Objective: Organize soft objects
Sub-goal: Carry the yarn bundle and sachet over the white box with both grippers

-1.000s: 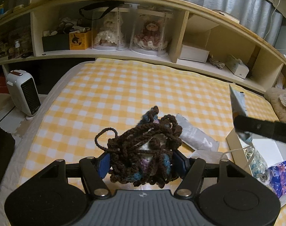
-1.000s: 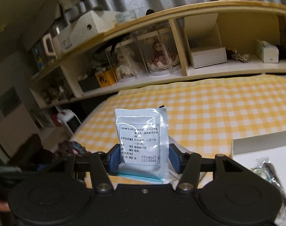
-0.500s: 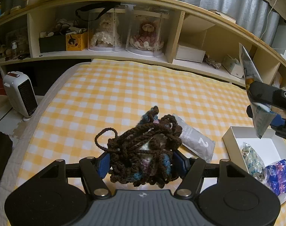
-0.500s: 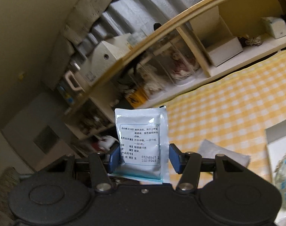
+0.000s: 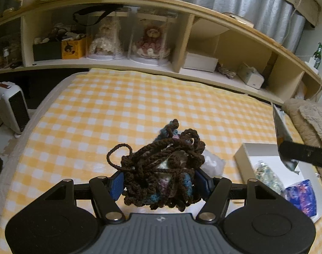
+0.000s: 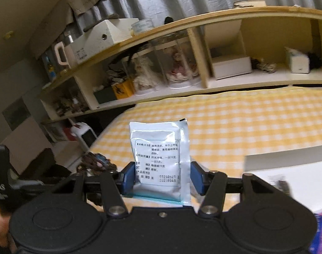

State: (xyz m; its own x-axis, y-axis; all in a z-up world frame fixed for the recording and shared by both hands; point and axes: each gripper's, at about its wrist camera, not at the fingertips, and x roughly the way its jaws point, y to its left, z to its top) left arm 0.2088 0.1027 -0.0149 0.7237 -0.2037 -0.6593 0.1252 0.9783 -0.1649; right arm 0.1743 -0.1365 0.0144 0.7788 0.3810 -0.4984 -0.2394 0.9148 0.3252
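Observation:
My left gripper (image 5: 159, 183) is shut on a tangled bundle of brown, blue and pink yarn (image 5: 163, 165) and holds it above the yellow checked bedcover (image 5: 118, 110). My right gripper (image 6: 159, 178) is shut on a pale blue sachet (image 6: 161, 160) with printed text, held upright. In the left wrist view the sachet (image 5: 282, 135) hangs over the white box (image 5: 258, 150) at the right. The box holds a clear packet (image 5: 266, 175) and a blue floral packet (image 5: 301, 196). A white sachet (image 5: 212, 162) lies on the cover behind the yarn.
A curved wooden shelf (image 5: 224, 27) runs along the back with doll cases (image 5: 149, 42), boxes and clutter. A white heater (image 5: 11, 105) stands on the floor at the left. A beige blanket (image 5: 309, 114) lies at the right edge.
The right gripper with the sachet has dropped lower, down over the white box, and its view has tilted back level. The left gripper has edged forward, still holding the yarn.

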